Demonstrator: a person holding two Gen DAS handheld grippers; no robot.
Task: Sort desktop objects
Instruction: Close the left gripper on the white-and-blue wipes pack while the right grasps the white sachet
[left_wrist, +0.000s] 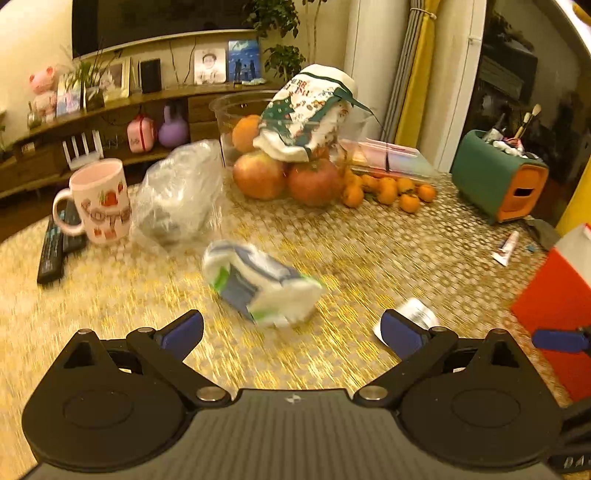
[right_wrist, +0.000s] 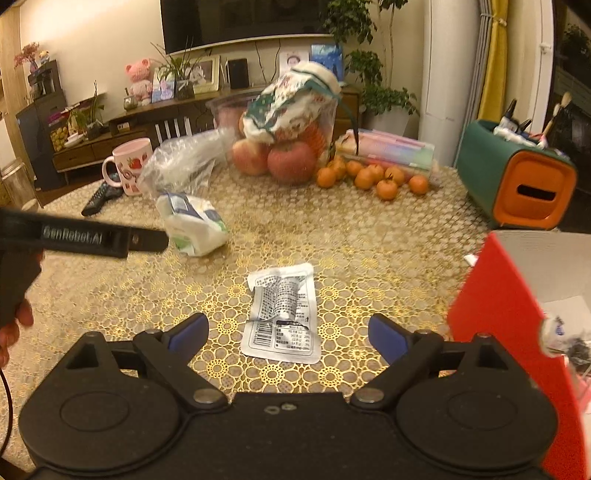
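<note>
- Desktop clutter is spread over the gold-patterned lace tablecloth (right_wrist: 369, 236), and little of it looks sorted yet.
- Loose pieces: a flat silver foil sachet with black print and a barcode (right_wrist: 282, 314), a soft white, blue and green tissue pack (left_wrist: 258, 284), a crumpled clear plastic bag (left_wrist: 177, 192), a pink strawberry-print mug (left_wrist: 101, 201), dark remote controls (left_wrist: 55, 247) at the left edge of the left wrist view, and a small white tube (left_wrist: 506, 247) at the right.
- A red-walled box (right_wrist: 495, 295) at the right edge of the right wrist view holds some small wrapped bits, so it is probably the collecting bin; most of the work appears to remain.
- Fruit sits at upper centre: apples and small oranges by a clear plastic tub (left_wrist: 236, 107) with a printed cloth bag on top; a green and orange holder (right_wrist: 517, 181) stands at upper right.
- The right gripper (right_wrist: 288, 334) has its jaws spread wide and empty; the sachet lies flat on the cloth directly between and just ahead of its blue pads, not touched.
- The left gripper (left_wrist: 291, 328) is likewise spread wide with nothing in it; the tissue pack lies just ahead of it, centre frame, blurred, apart from both pads.
- A hand (right_wrist: 14, 325) holding the left gripper shows at the lower left edge of the right wrist view.
</note>
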